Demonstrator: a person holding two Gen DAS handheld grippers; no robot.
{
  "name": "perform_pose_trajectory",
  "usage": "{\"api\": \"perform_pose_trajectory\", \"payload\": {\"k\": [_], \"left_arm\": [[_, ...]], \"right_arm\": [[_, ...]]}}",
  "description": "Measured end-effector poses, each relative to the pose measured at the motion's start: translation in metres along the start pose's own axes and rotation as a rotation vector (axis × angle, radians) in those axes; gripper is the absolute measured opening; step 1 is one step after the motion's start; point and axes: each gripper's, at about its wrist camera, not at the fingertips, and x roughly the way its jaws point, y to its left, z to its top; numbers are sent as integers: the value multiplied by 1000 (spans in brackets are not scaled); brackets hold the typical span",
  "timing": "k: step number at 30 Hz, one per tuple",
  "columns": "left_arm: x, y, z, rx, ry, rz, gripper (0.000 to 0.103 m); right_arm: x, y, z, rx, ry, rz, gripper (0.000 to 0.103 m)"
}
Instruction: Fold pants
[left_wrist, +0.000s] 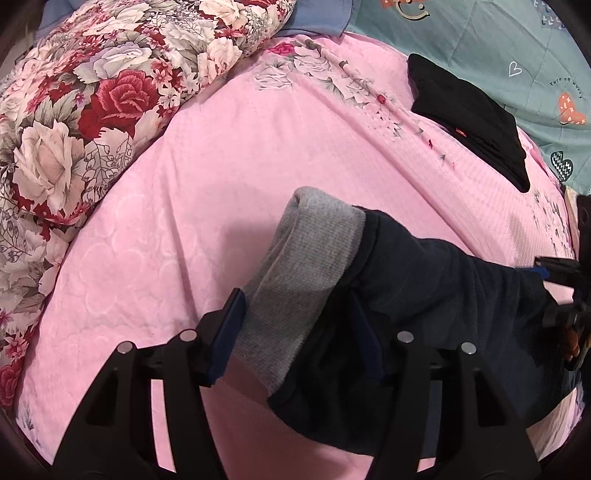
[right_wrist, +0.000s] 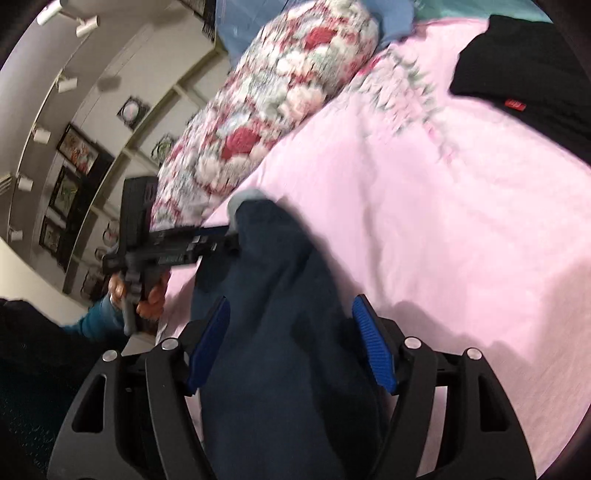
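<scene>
Navy pants lie bunched between both tools on a pink bedspread. Beyond, a floral quilt and a folded black garment with an unreadable red tag; "Turn off worry" marks a teal blanket. Framed pictures line the wall. The left gripper straddles the grey waistband; the right gripper is opening around navy cloth, pads clear. The long axis runs between them.

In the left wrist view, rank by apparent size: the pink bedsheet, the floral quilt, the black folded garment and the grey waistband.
1. pink bedsheet, by far the largest.
2. floral quilt.
3. and 4. black folded garment and grey waistband look alike; the waistband sits much nearer the camera, so I won't rank them.
</scene>
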Motion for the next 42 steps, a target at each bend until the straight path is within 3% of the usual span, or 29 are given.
{"api": "perform_pose_trajectory", "payload": {"k": [4,7,11,13,16,21,23,25,28,31,34,36,39,42], "left_arm": [[0,0,-3,4,-6,-2,60],[1,0,-3,3,-3,-1,60],[2,-2,-3,11,2,6,61],[3,-3,-2,10,4,11,61],[4,-4,-1,10,8,21,61],[4,-3,-1,12,11,19,62],[5,-1,0,9,12,16,63],[5,0,0,5,10,10,63],[4,1,-2,3,2,2,64],[3,1,-3,1,-5,-6,64],[1,1,-5,4,-7,-16,64],[-1,0,-6,13,-10,-16,64],[-10,-1,-5,26,-19,-30,63],[-21,-1,2,68,-85,22,63]], "right_arm": [[-15,23,-34,-92,76,-117,70],[-34,21,-60,-62,107,-136,70],[-44,30,-89,-90,181,-131,70],[-45,36,-94,-103,193,-71,73],[-36,51,-89,-190,163,-45,82],[-9,30,-59,-155,126,-63,82],[0,15,-44,-92,111,-4,82],[10,3,-33,0,116,116,82],[14,2,-16,53,35,228,82],[12,-13,2,124,-84,129,82],[12,-34,4,211,-137,64,76],[12,-38,4,211,-146,41,69],[11,-36,1,214,-118,62,70],[0,-43,-1,238,-115,42,69]]}}
